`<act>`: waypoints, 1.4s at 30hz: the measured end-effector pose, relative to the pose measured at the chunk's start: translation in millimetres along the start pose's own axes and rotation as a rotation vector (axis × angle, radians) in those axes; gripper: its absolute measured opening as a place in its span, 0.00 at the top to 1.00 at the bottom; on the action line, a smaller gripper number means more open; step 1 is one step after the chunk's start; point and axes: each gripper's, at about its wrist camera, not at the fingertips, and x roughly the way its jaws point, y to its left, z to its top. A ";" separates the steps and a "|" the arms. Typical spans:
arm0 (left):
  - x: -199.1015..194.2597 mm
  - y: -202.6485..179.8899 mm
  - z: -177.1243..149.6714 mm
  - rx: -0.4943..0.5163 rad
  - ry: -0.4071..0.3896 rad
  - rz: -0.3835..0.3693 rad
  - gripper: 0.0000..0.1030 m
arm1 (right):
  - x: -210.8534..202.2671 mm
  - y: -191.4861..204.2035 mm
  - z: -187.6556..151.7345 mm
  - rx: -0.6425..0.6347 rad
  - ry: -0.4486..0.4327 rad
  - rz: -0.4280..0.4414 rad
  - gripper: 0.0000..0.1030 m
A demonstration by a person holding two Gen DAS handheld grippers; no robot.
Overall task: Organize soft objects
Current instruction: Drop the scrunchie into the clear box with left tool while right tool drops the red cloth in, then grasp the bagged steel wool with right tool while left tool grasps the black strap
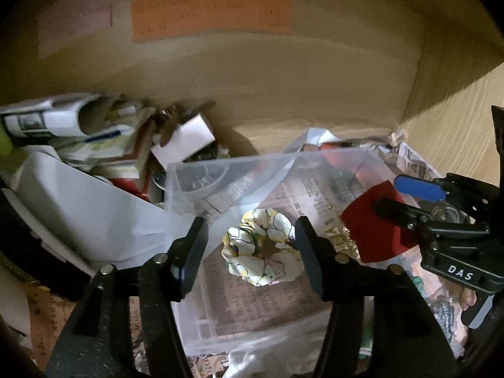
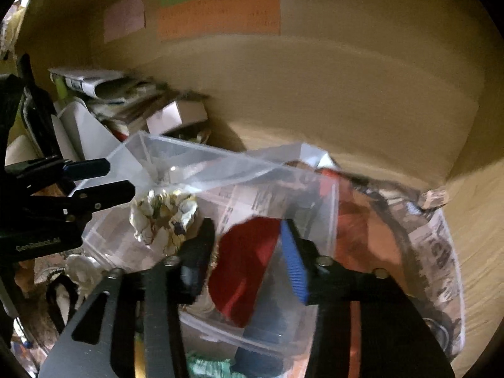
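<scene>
A floral white-and-yellow scrunchie [image 1: 263, 247] lies inside a clear plastic box [image 1: 201, 170], between the fingers of my left gripper [image 1: 252, 252], which is open around it without pinching it. In the right wrist view the scrunchie [image 2: 163, 217] sits at the left of the box [image 2: 220, 170], with the left gripper's fingers [image 2: 104, 198] beside it. My right gripper [image 2: 249, 258] is open with a red soft piece [image 2: 245, 264] between its fingers; it does not clamp it. In the left wrist view the red piece [image 1: 371, 220] sits by the right gripper [image 1: 406, 201].
Newspaper [image 1: 412, 163] lines the shelf under the box. A pile of white boxes and papers [image 1: 94, 145] stands at the left. The wooden back wall carries orange and green labels [image 1: 211, 12]. A wooden side wall [image 1: 456, 119] closes the right. Green fabric [image 2: 208, 365] lies at the front.
</scene>
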 end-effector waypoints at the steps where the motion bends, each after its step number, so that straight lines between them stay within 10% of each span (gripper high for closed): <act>1: -6.1 0.1 0.0 0.001 -0.017 0.004 0.41 | -5.3 0.2 1.2 -0.002 -0.018 -0.009 0.48; 7: -47.6 0.0 -1.1 0.001 -0.122 0.025 0.29 | -46.4 2.4 3.6 -0.007 -0.136 -0.047 0.25; 17: -108.1 0.0 -22.0 -0.021 -0.253 0.031 0.04 | -110.5 10.5 -19.9 0.001 -0.271 -0.075 0.18; 35: -75.4 15.1 -122.9 -0.092 -0.014 0.050 0.04 | -106.0 -1.3 -115.5 0.139 -0.101 -0.102 0.16; 42: -68.0 14.9 -145.5 -0.126 0.027 0.020 0.25 | -95.0 -3.3 -137.9 0.203 -0.026 -0.082 0.16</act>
